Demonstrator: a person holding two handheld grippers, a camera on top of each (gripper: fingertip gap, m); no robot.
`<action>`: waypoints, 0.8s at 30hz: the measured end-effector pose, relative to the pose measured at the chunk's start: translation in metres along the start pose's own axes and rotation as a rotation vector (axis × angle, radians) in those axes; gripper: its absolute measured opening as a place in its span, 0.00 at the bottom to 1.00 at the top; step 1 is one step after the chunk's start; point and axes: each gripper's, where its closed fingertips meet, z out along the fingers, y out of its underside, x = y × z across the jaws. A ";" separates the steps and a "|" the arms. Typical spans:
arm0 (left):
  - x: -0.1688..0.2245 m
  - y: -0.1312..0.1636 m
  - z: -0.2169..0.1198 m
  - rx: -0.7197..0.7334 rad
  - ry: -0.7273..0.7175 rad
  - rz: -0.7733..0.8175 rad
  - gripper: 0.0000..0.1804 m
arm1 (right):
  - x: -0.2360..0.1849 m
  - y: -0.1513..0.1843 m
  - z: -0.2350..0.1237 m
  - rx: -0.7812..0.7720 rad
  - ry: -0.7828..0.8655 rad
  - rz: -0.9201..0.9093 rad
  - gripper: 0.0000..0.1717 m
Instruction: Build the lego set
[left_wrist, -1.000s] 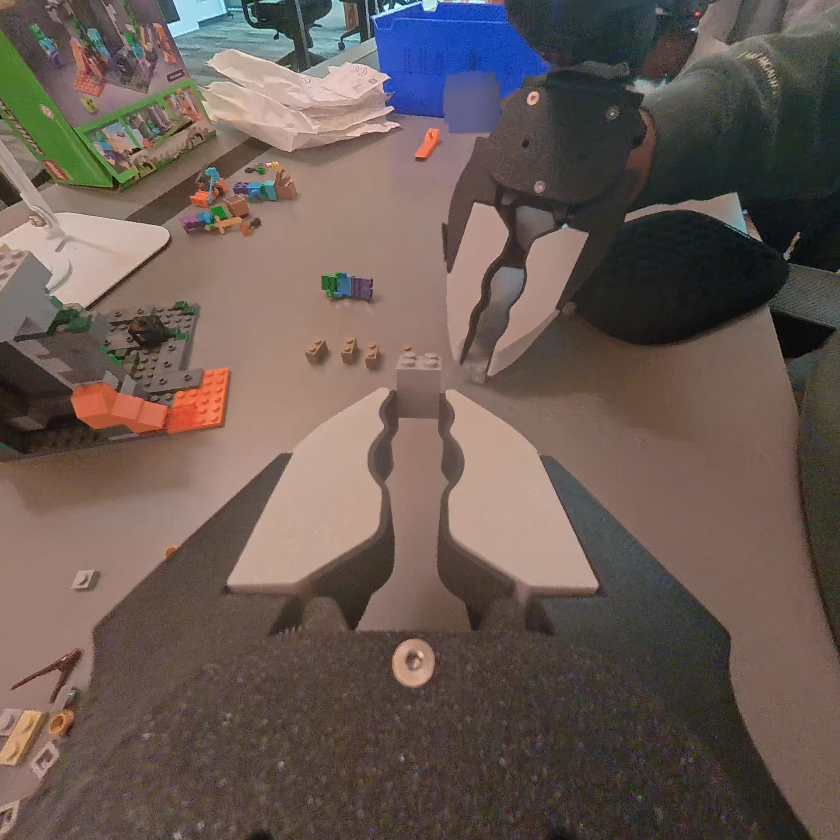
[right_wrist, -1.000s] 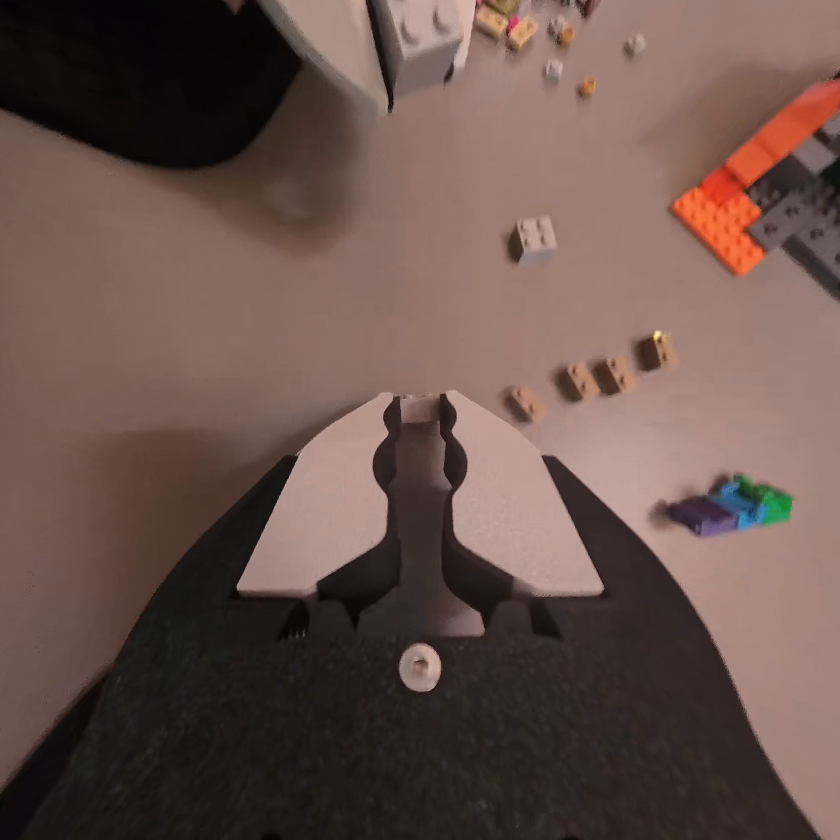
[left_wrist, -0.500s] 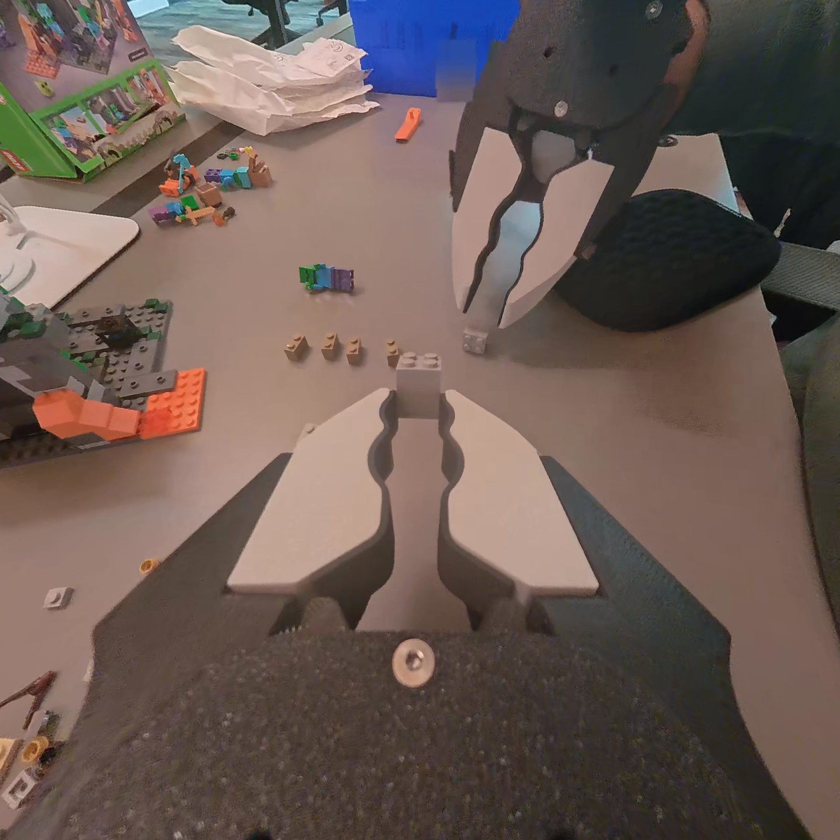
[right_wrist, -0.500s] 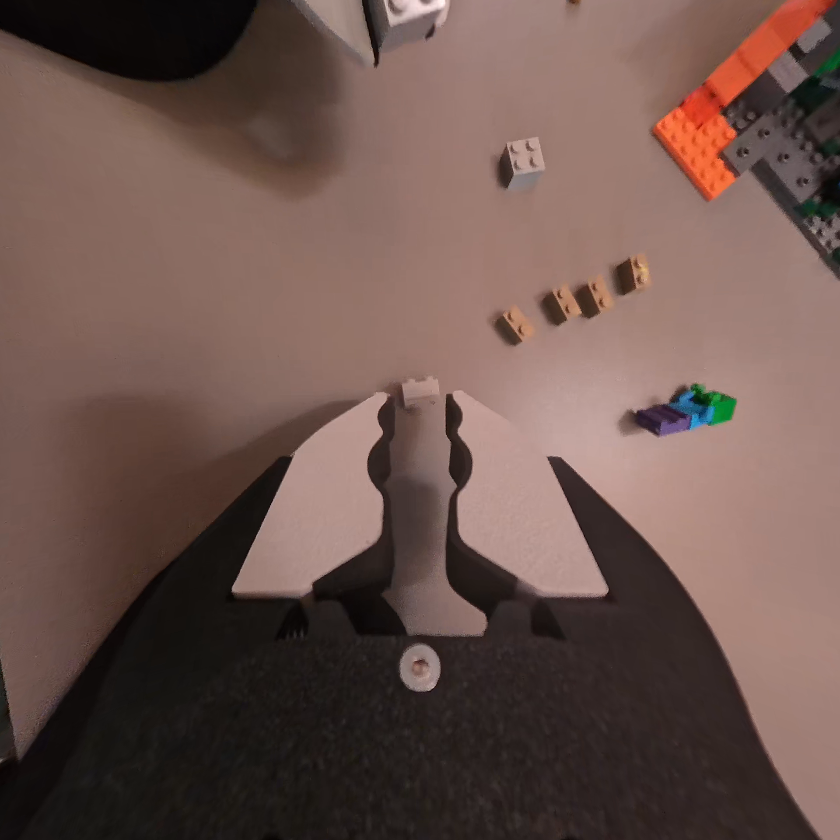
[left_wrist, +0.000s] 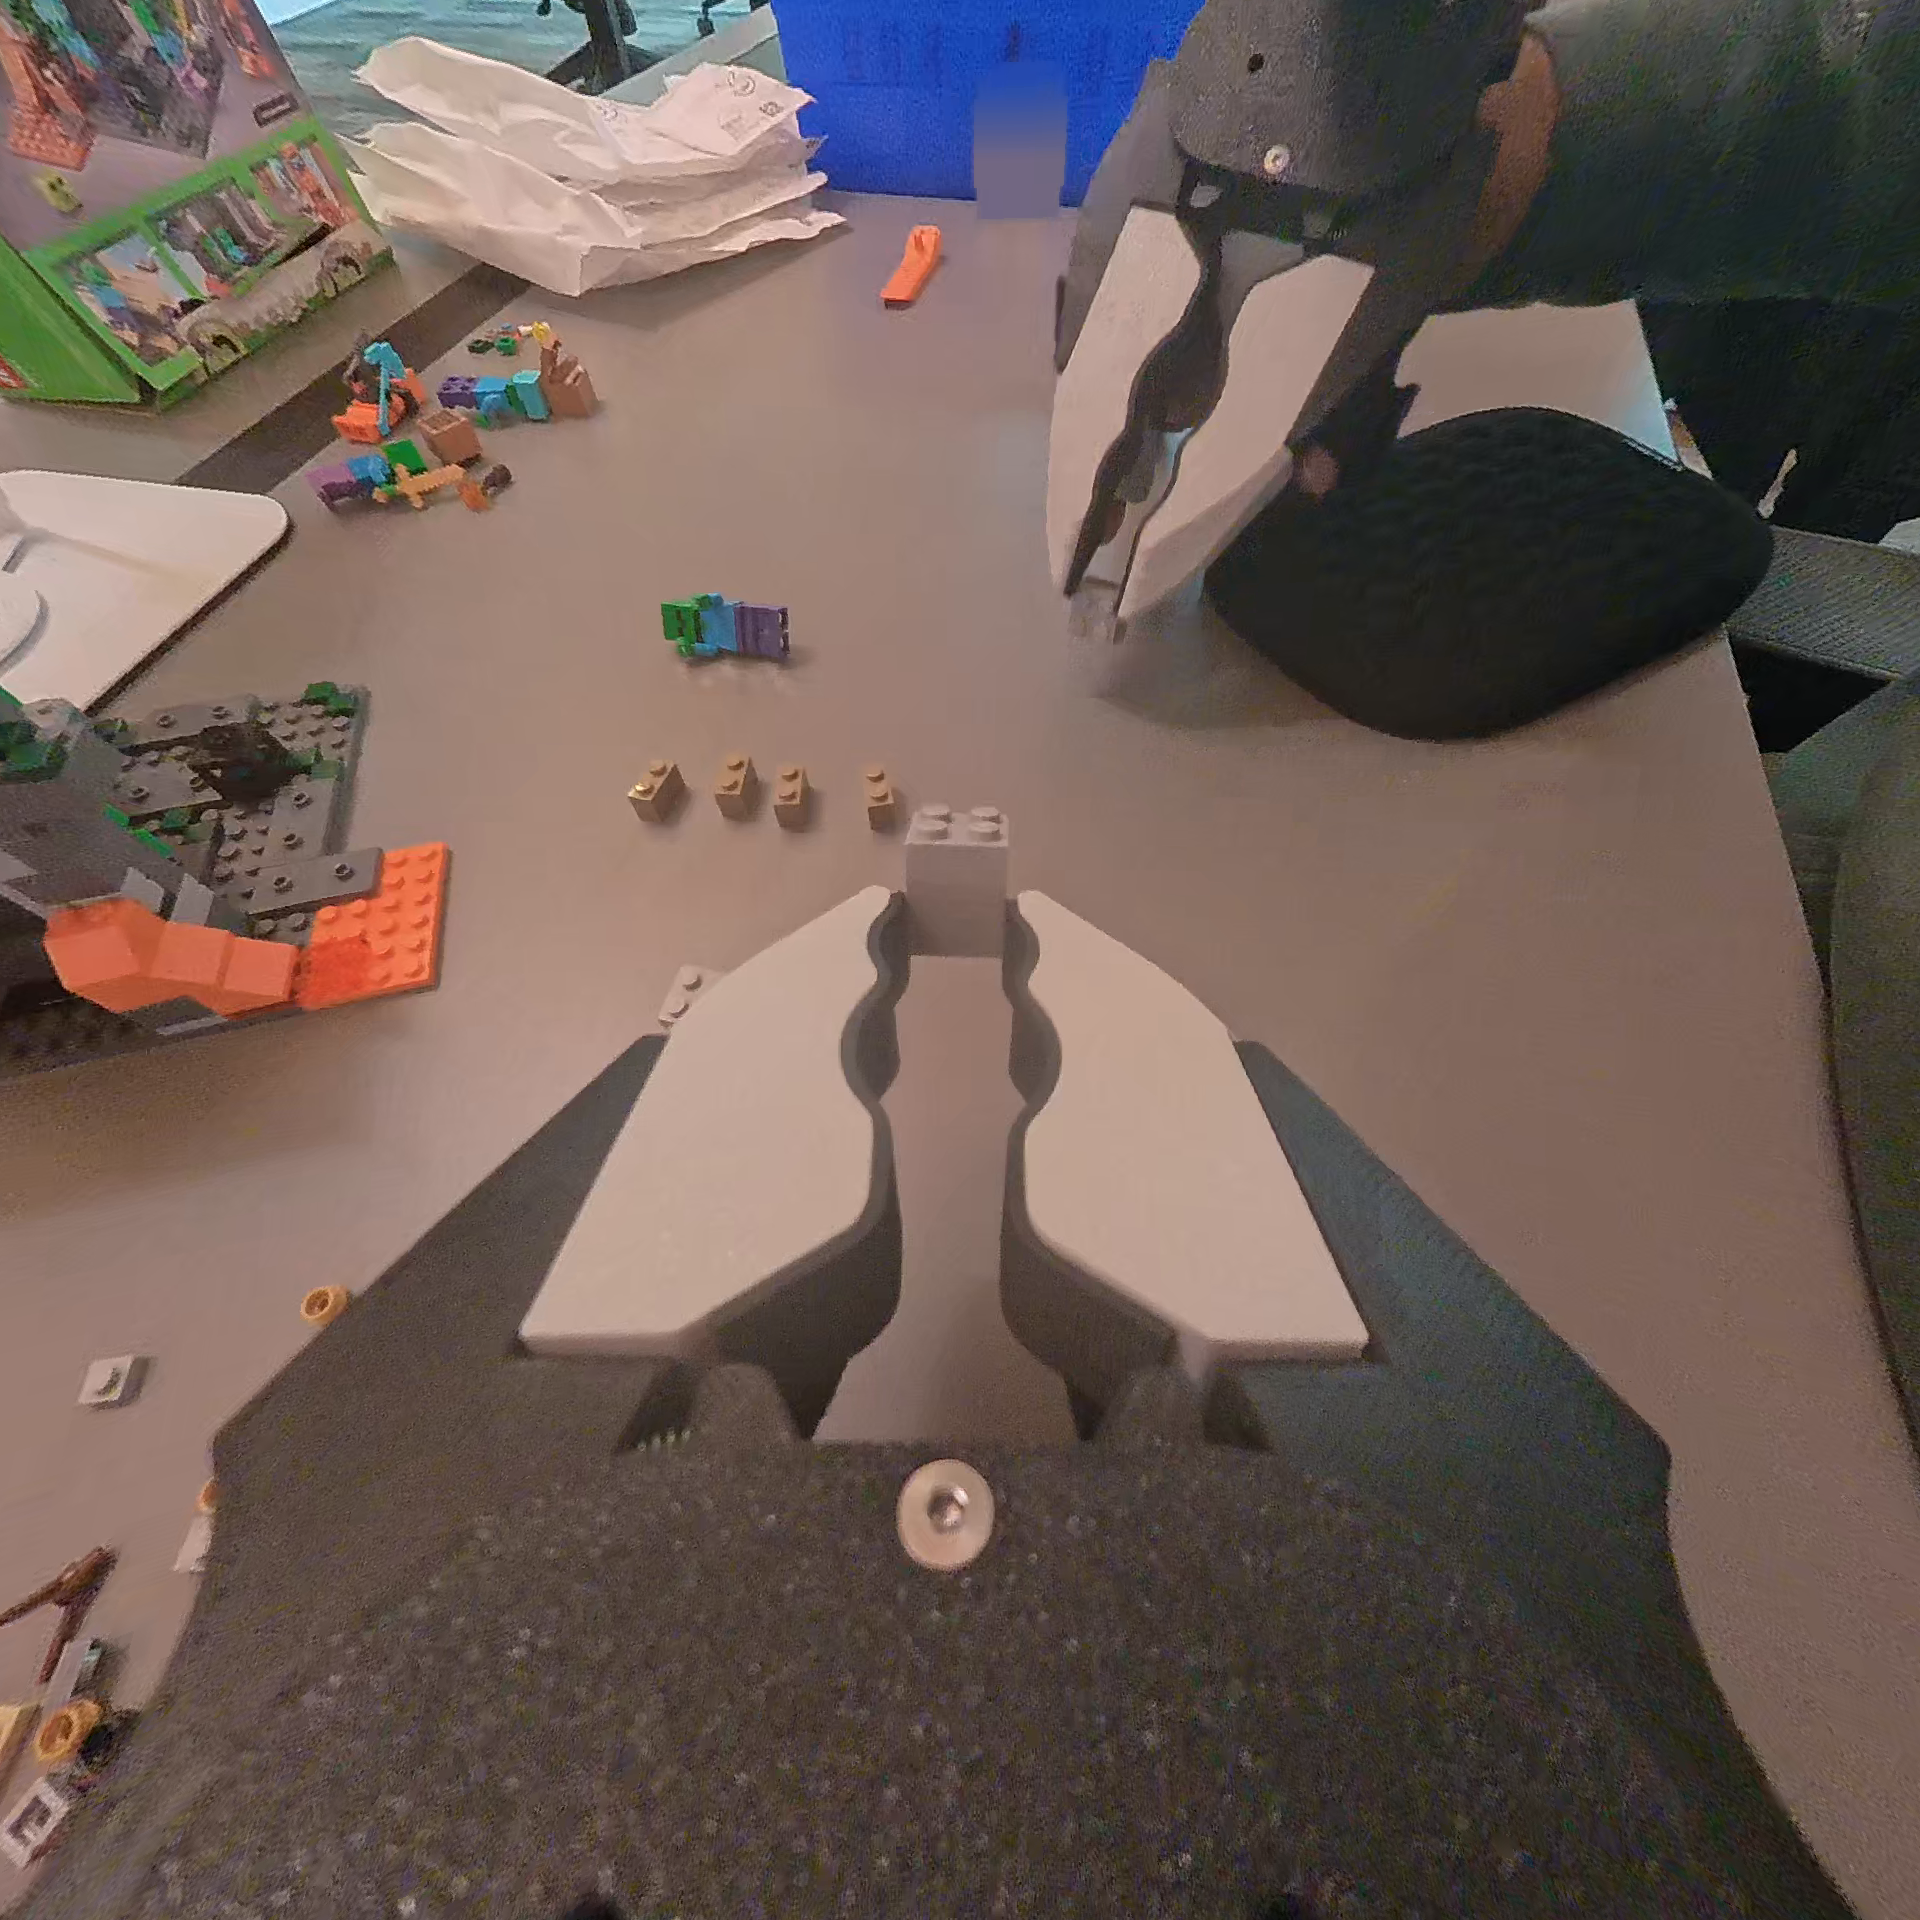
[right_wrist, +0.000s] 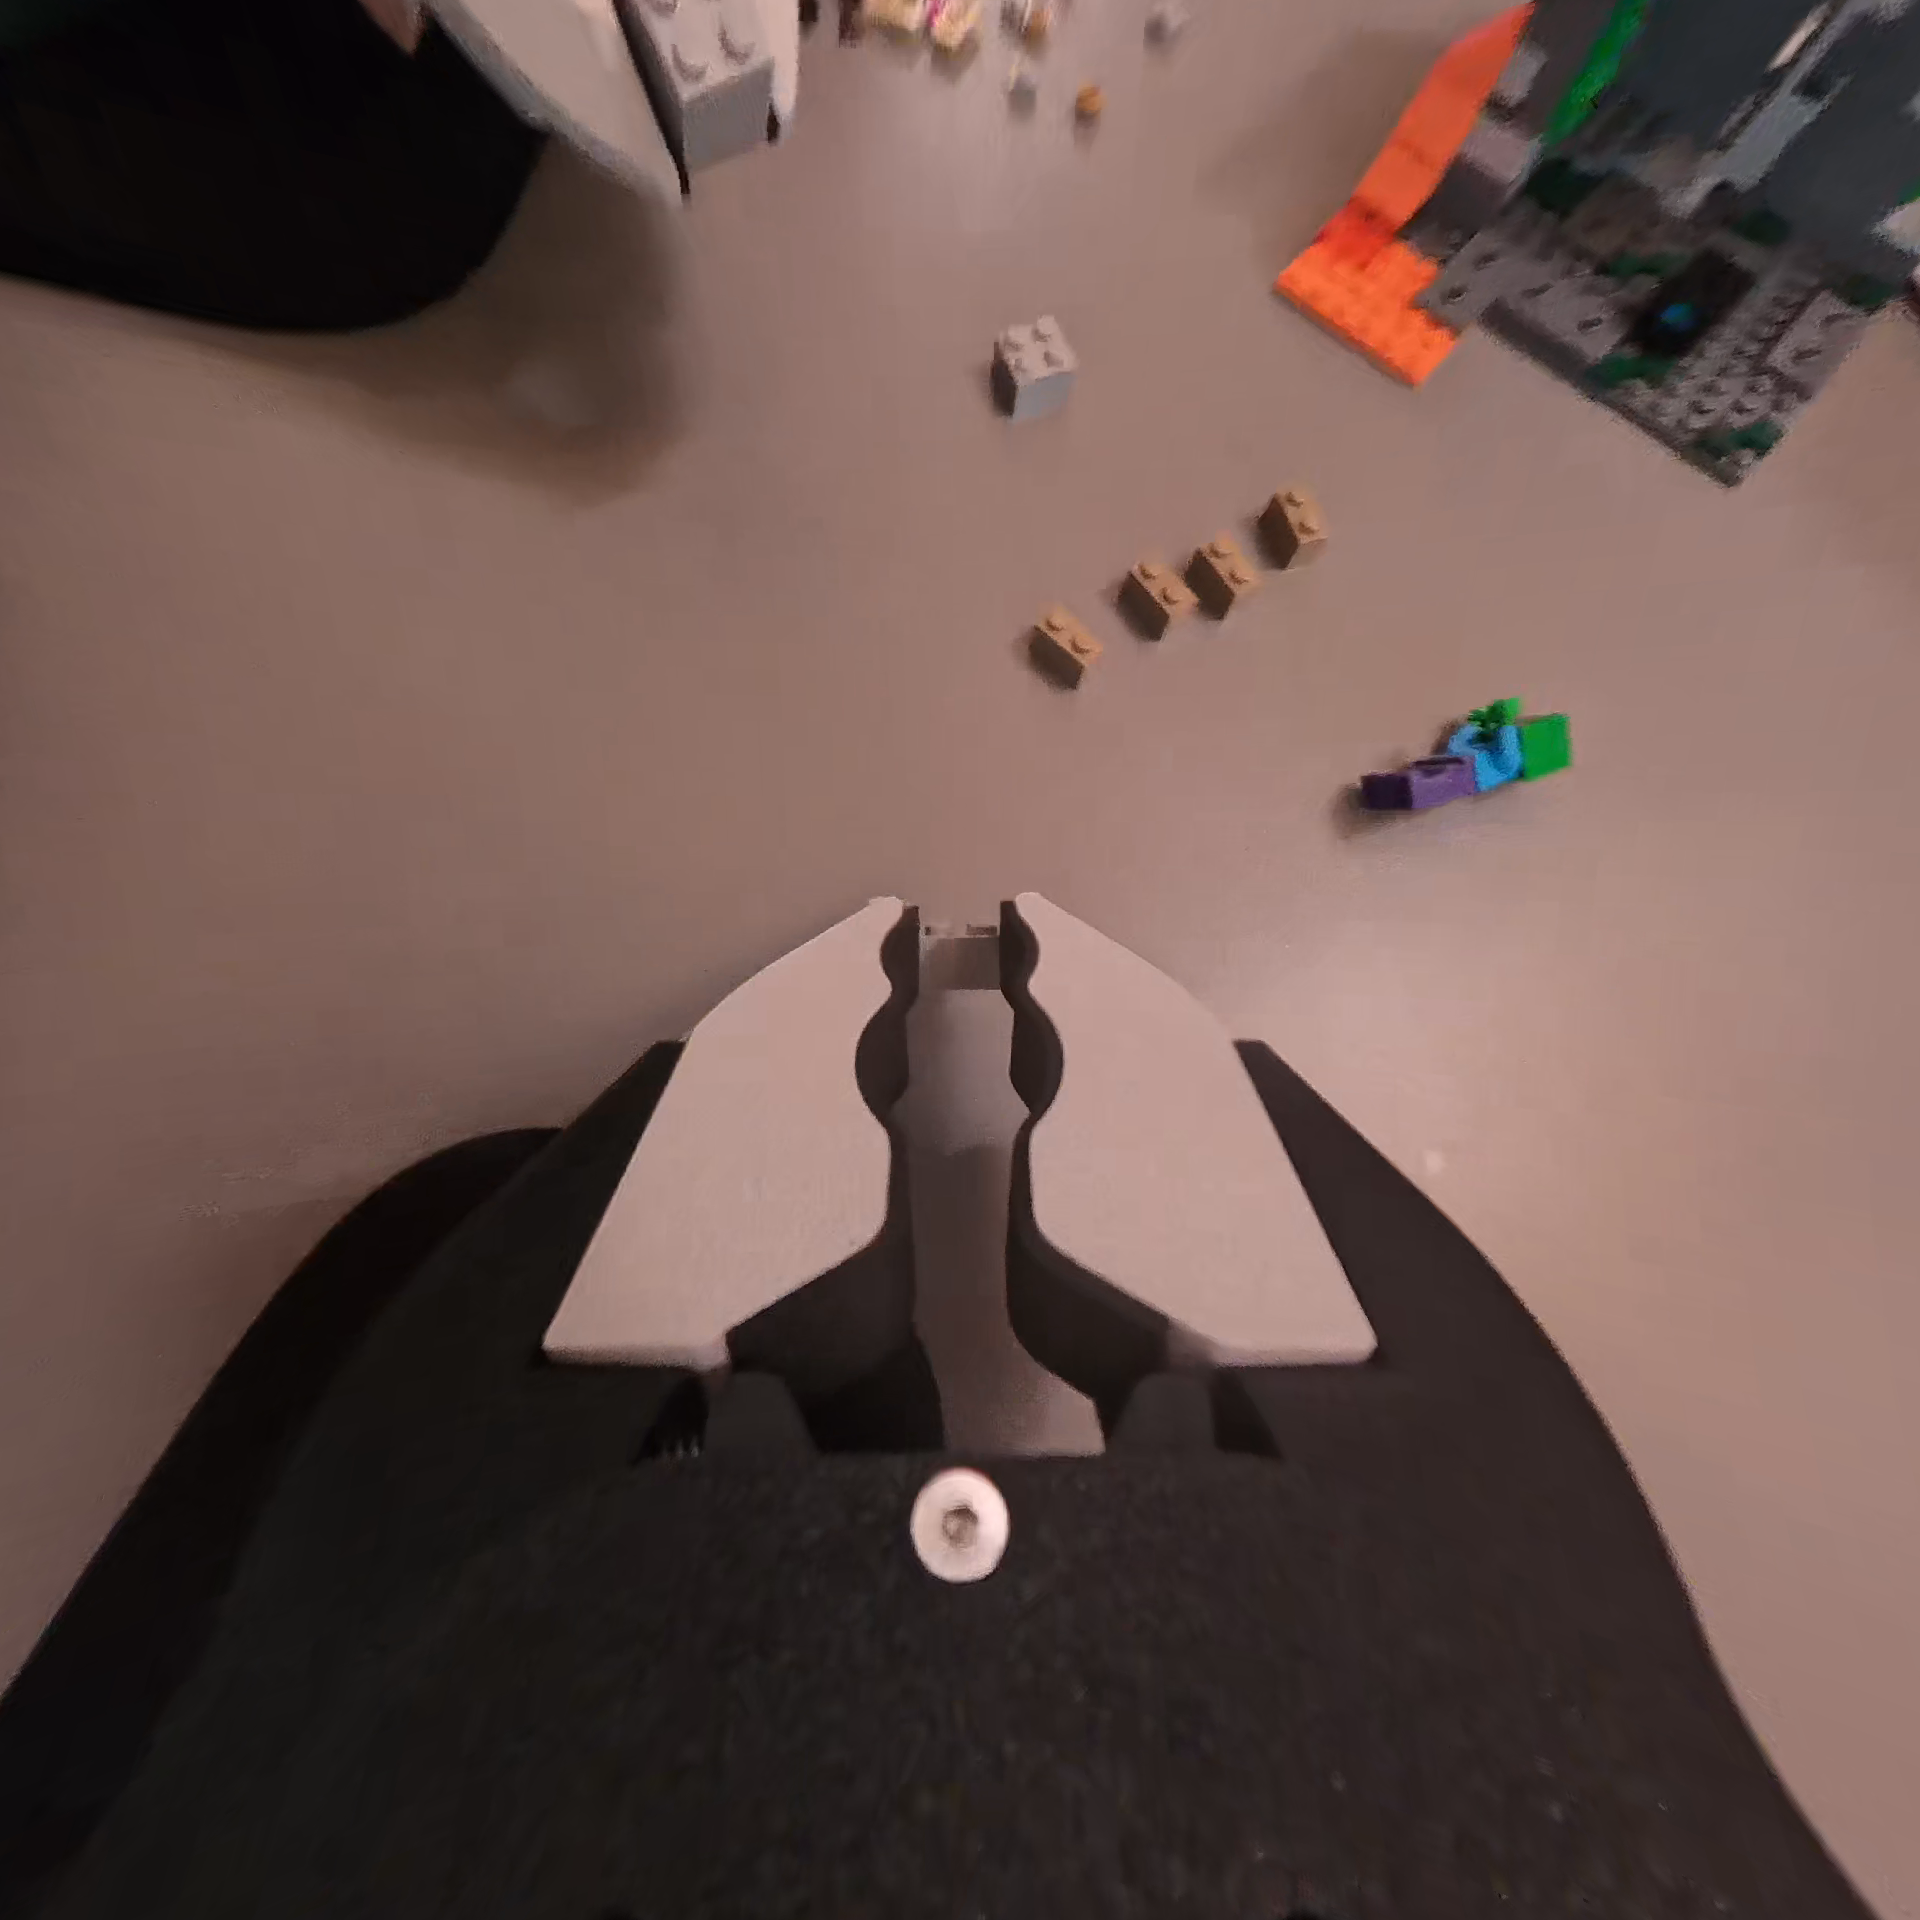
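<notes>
Pinching a tall grey brick between its fingertips, your left gripper hangs above the table, just beside a row of four tan bricks. Your right gripper clamps a small grey piece, well apart from that row, nearer the black pad.

Printing shows on two things, and none of it is given here. The green cardboard toy box at the far left carries small print and pictures. Just right of that box, the white crumpled paper bags bear small dark printed marks.
</notes>
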 end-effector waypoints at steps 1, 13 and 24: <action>0.000 0.000 0.000 -0.001 0.000 0.000 0.09 | 0.002 0.000 -0.005 0.056 -0.004 0.020 0.08; -0.001 0.006 0.005 -0.021 -0.002 -0.012 0.09 | 0.068 -0.010 0.014 0.235 0.063 0.043 0.08; 0.000 0.008 0.007 -0.029 0.018 -0.024 0.09 | 0.072 0.030 0.003 0.033 0.106 0.014 0.12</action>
